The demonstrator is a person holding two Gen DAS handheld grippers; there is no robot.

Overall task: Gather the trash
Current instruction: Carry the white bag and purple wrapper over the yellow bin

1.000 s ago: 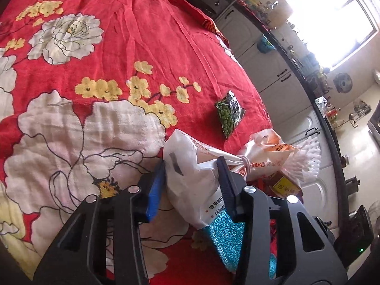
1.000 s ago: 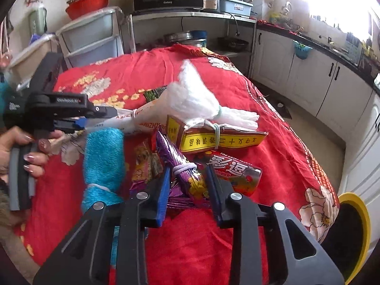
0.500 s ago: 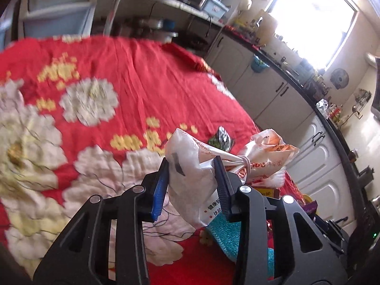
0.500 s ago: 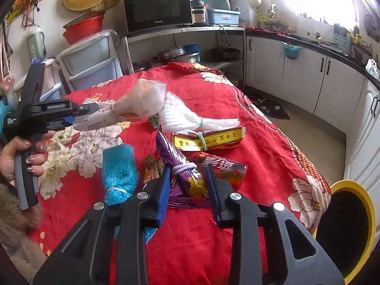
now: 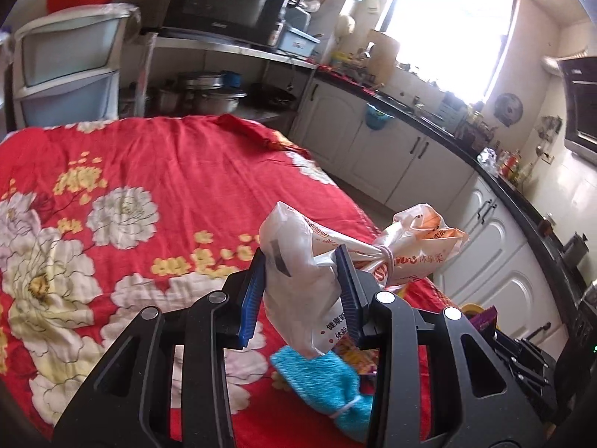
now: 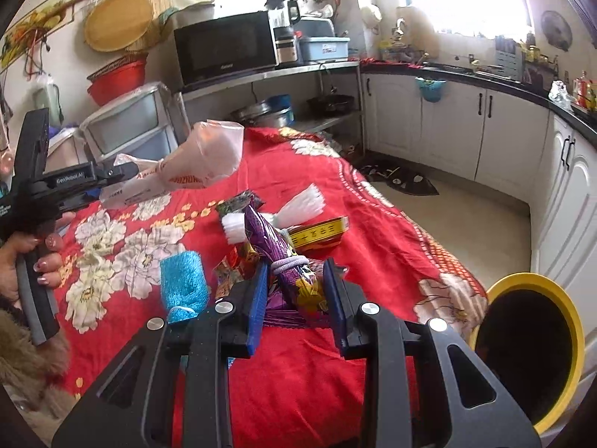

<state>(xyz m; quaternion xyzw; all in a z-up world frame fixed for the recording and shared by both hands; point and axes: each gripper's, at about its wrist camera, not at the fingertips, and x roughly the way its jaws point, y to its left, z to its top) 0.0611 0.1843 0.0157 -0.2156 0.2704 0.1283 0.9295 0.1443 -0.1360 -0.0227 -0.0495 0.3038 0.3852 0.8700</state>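
Note:
My left gripper [image 5: 300, 283] is shut on a white plastic bag [image 5: 298, 287] tied with a band, held up above the red flowered cloth [image 5: 149, 186]. The right wrist view shows the same bag [image 6: 201, 166] hanging from the left gripper at the left. My right gripper [image 6: 296, 291] is shut on a purple snack wrapper [image 6: 278, 246] tied with a band, lifted a little off the cloth. Behind it lie a white tied bundle [image 6: 298, 205], a yellow and red packet [image 6: 317, 233] and a blue sponge-like roll [image 6: 183, 280].
A yellow-rimmed bin [image 6: 530, 351] stands on the floor at the table's right edge. White cupboards [image 6: 485, 130] line the right wall. A drawer unit [image 5: 71, 71] and a microwave [image 6: 224, 48] stand behind the table. A hand [image 6: 41, 261] holds the left gripper.
The left gripper has risen with the white bag and tipped up, so the kitchen now shows. The right gripper has lifted with the purple wrapper, and the bin is more in view.

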